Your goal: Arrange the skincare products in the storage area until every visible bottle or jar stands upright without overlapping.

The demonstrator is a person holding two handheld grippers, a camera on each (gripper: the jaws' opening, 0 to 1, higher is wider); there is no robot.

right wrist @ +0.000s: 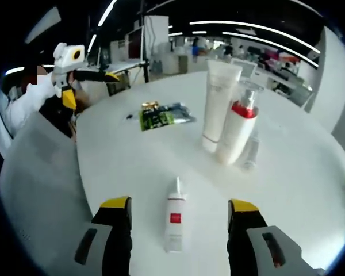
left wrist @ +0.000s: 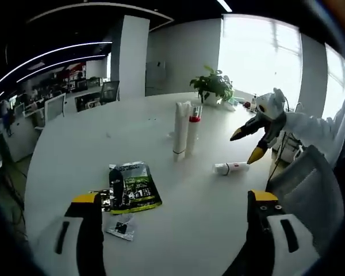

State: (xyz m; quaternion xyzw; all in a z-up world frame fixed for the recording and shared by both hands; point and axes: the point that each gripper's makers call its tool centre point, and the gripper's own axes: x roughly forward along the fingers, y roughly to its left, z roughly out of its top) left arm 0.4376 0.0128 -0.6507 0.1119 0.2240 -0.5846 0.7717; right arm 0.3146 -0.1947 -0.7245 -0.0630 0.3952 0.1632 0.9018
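I am on the step of picking up the one product that lies flat: a small white tube with a red label (right wrist: 173, 221), on its side on the white table (right wrist: 299, 172) between my right gripper's (right wrist: 180, 214) wide-open jaws, not yet touched. Seen from the left gripper view, that tube (left wrist: 231, 168) lies just below the right gripper (left wrist: 248, 144), whose yellow-tipped jaws are spread. Beyond it, a tall white tube (right wrist: 217, 103) stands on its cap, touching or just beside a white pump bottle with a red collar (right wrist: 237, 127); both are smooth, glossy plastic and already upright.

My left gripper (left wrist: 175, 201) hangs open and empty near a crinkled dark-green foil sachet (left wrist: 132, 187) lying flat.

Next I judge I must lower the right gripper, close on the slim round tube, and stand it beside the pair without touching them.
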